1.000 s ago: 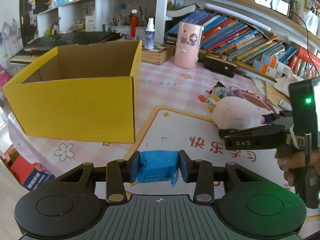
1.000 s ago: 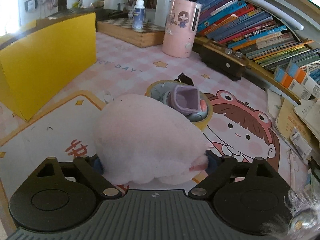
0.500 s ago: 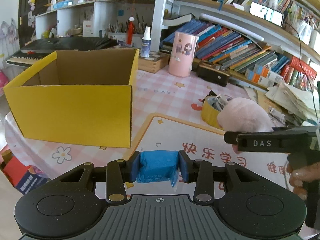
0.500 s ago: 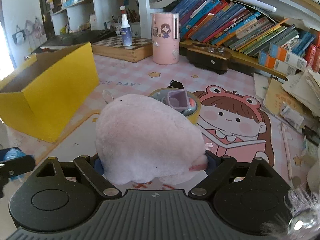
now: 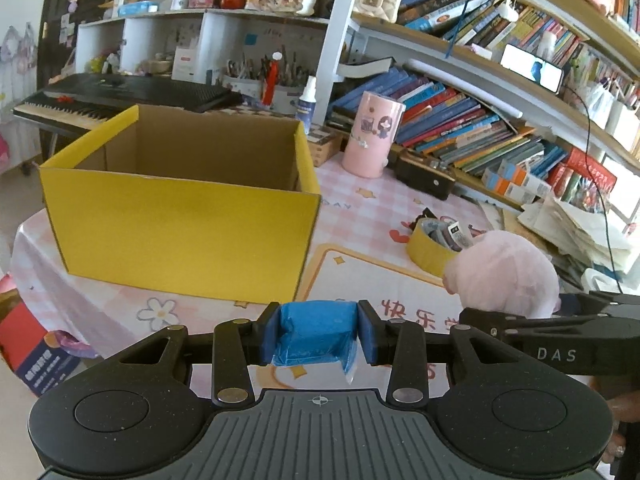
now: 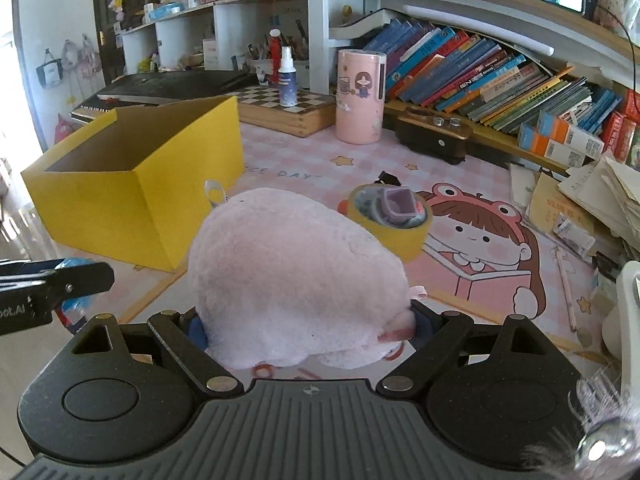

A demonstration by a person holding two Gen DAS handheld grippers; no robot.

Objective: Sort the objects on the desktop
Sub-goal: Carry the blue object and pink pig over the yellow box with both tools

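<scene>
My left gripper (image 5: 318, 334) has its jaws drawn narrow, both pads pressed against a blue packet (image 5: 314, 332), a crumpled soft pack with a loose flap hanging at its lower right corner. It is held clear of the table mat (image 5: 360, 280). My right gripper (image 6: 304, 328) stands with jaws wide, clamped on either side of a pink plush toy (image 6: 296, 280); the plush fills the gap and hides both pads almost wholly. From my left camera the same plush (image 5: 504, 276) shows at right, above the right gripper's black finger marked DAS.

The yellow cardboard box (image 5: 180, 232) sits open-topped on the table's left portion; its brown interior shows no contents from either view. A yellow tape roll (image 6: 390, 220) lies on the mat behind the plush, with 1 small purple square container (image 6: 398, 204) and other small items inside its ring. A pink cylindrical canister (image 6: 360, 96) stands upright near the bookshelf, well apart from the box. A white spray bottle (image 6: 287, 78) stands on a chessboard case (image 6: 288, 114).
</scene>
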